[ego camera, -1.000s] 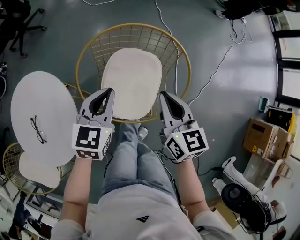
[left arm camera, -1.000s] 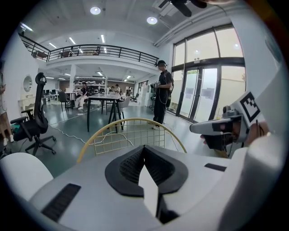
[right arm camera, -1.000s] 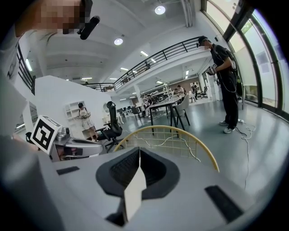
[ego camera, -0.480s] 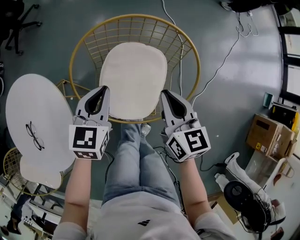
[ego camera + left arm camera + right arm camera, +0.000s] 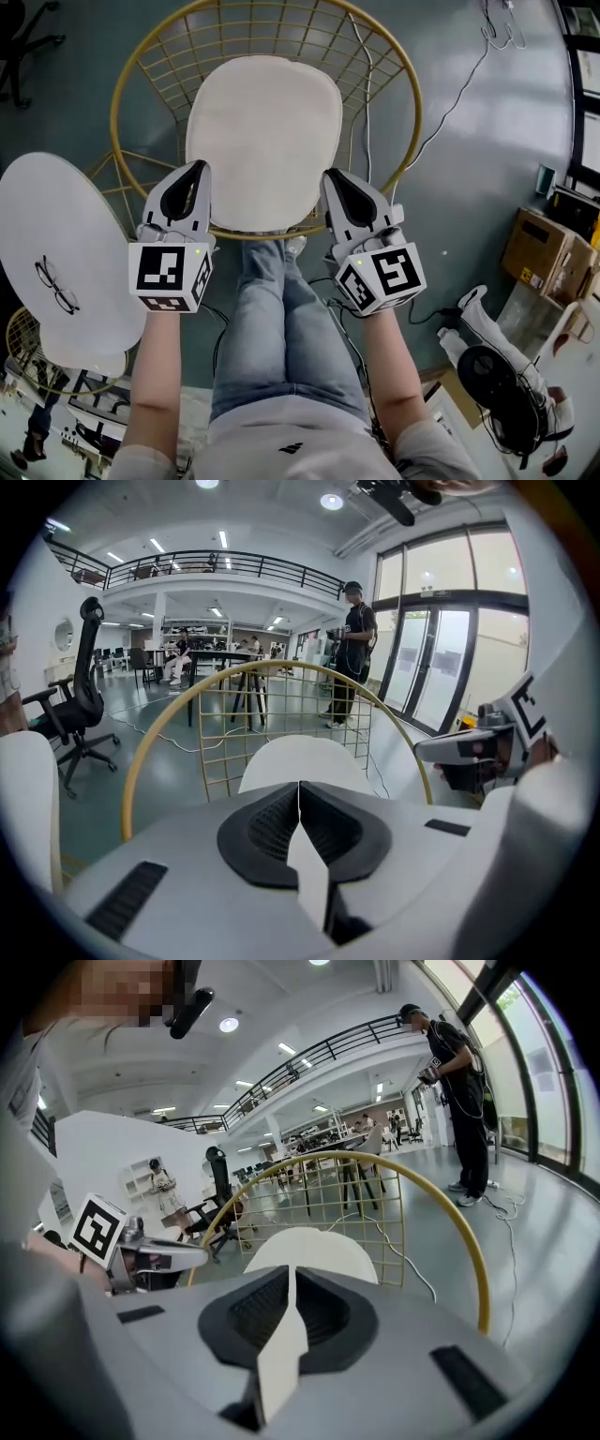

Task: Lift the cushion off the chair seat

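Nothing lifted yet: the cushion (image 5: 264,141) lies flat on the wire chair (image 5: 112,108) seat, at 12 o'clock from the person. The left gripper (image 5: 198,169) sits near its 7 o'clock edge and the right gripper (image 5: 330,178) near its 5 o'clock edge, each with jaws together and nothing between them. Opening, gripping and raising all remain. The grippers cover the cushion's near corners, so contact cannot be told; the chair legs are hidden
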The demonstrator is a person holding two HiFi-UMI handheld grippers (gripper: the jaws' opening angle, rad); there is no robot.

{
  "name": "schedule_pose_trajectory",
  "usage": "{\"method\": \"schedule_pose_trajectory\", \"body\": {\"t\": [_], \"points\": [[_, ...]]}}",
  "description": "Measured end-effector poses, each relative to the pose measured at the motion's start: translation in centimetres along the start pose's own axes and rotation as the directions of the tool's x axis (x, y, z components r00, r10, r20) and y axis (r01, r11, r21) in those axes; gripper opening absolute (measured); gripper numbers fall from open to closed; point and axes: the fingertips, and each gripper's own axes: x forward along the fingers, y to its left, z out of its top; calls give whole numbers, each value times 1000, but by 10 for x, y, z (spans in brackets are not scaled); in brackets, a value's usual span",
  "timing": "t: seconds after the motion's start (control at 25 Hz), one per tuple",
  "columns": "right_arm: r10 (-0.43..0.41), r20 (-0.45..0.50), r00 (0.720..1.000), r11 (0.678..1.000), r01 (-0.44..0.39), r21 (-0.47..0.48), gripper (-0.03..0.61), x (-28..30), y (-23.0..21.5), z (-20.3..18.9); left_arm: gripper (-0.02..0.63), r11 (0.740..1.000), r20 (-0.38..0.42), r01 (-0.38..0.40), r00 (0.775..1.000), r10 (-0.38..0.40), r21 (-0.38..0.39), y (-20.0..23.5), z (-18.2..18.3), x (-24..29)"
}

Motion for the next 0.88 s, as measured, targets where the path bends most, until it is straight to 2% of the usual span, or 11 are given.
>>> {"method": "schedule_pose_trajectory", "body": {"t": [0.32,0.68,0.88], "points": [[-33,-1,999,999,33,34,28,17,-14,-23,14,1000,-20,-8,1000,8,0,11,-23,17],[-63,-21,998,994,64,85,52,36,-26,-57,14,998,-38,-52,998,51,-39,36,-54,36],[-66,-37,997,994,68,82,66,43,-27,-66,15,995,-43,-86,996,84,-56,47,-63,39]]}}
